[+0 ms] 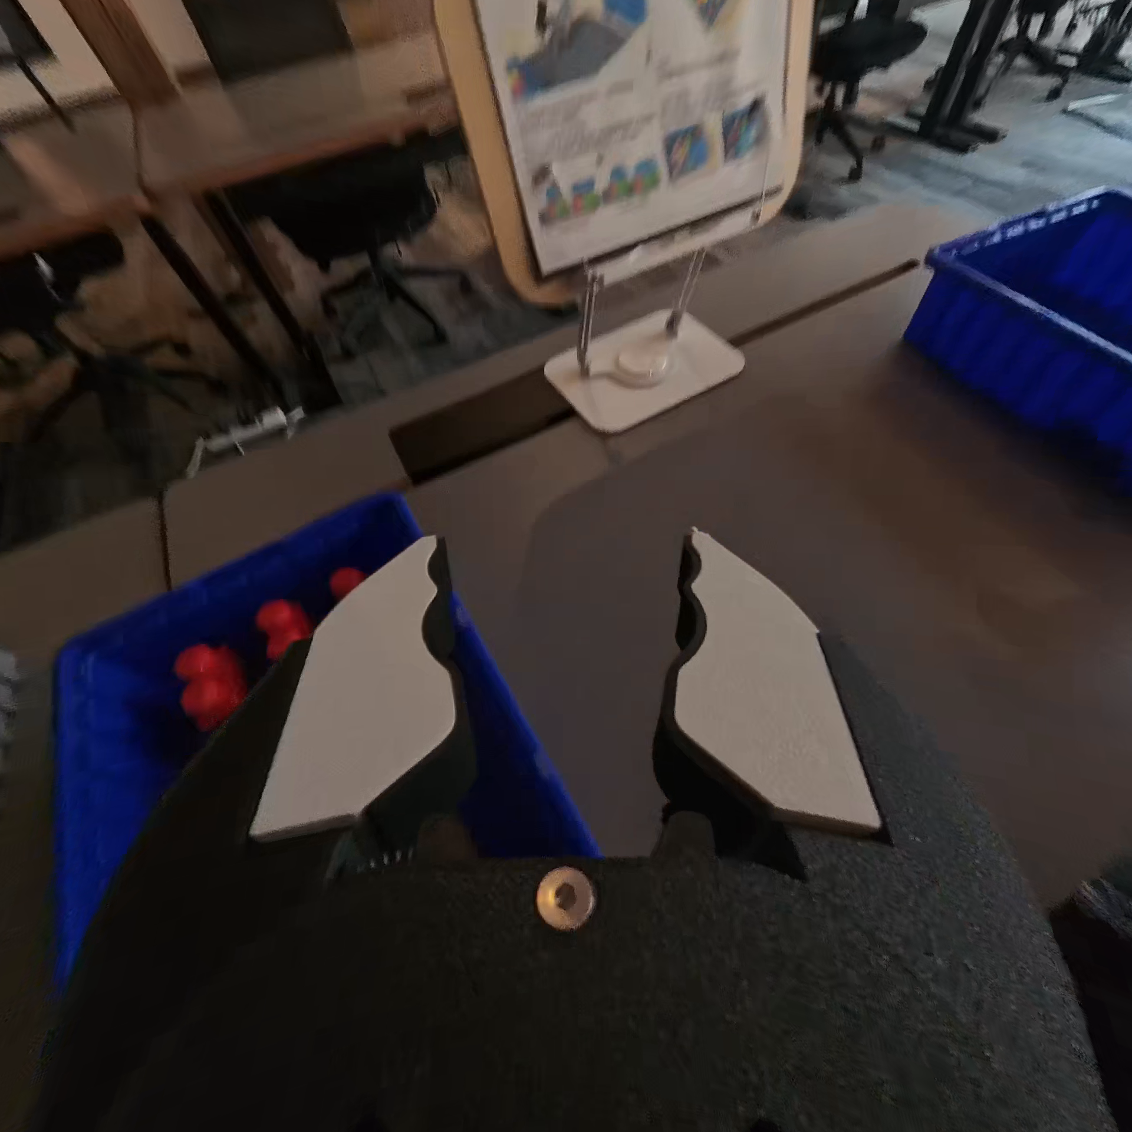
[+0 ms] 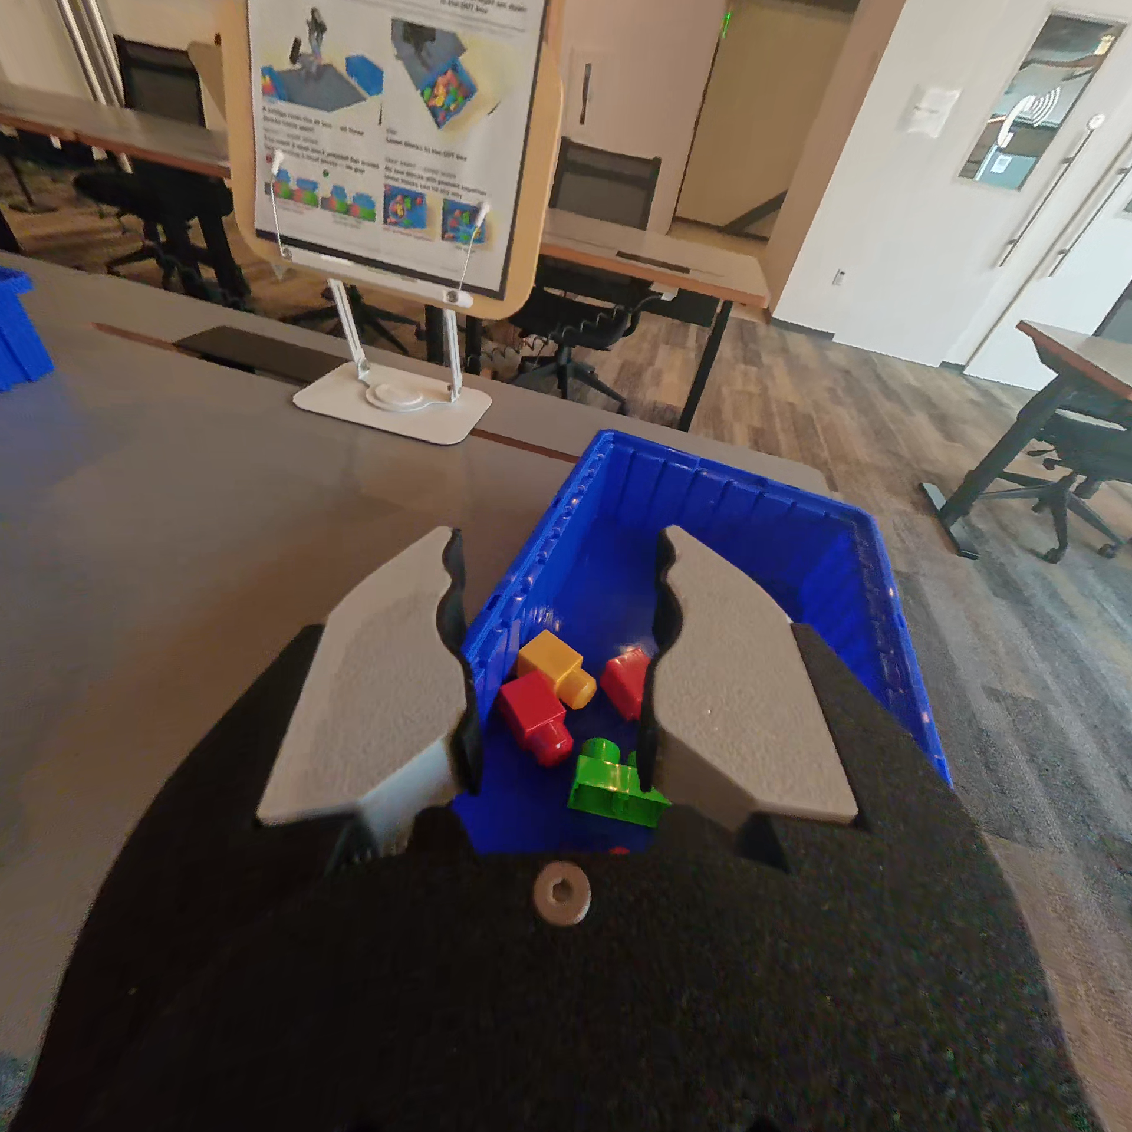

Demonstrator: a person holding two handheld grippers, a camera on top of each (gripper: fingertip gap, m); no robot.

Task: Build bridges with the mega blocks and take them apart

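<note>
My left gripper [image 1: 566,542] is open and empty above the grey table [image 1: 796,551]. Its left finger overlaps a blue bin [image 1: 122,735] holding red blocks [image 1: 211,680]. My right gripper [image 2: 557,536] is open and empty, held over a second blue bin [image 2: 765,508]. In that bin lie a yellow block [image 2: 554,664], a red block [image 2: 533,713], another red block [image 2: 625,677] and a green block [image 2: 603,781], partly hidden by the right finger.
An instruction sheet on a white stand [image 1: 643,373] stands at the table's far edge; it also shows in the right wrist view [image 2: 392,404]. The other bin shows at the right in the left wrist view [image 1: 1041,331]. Office chairs and desks stand beyond. Across from one pair of fingers to the other is roughly 60 cm.
</note>
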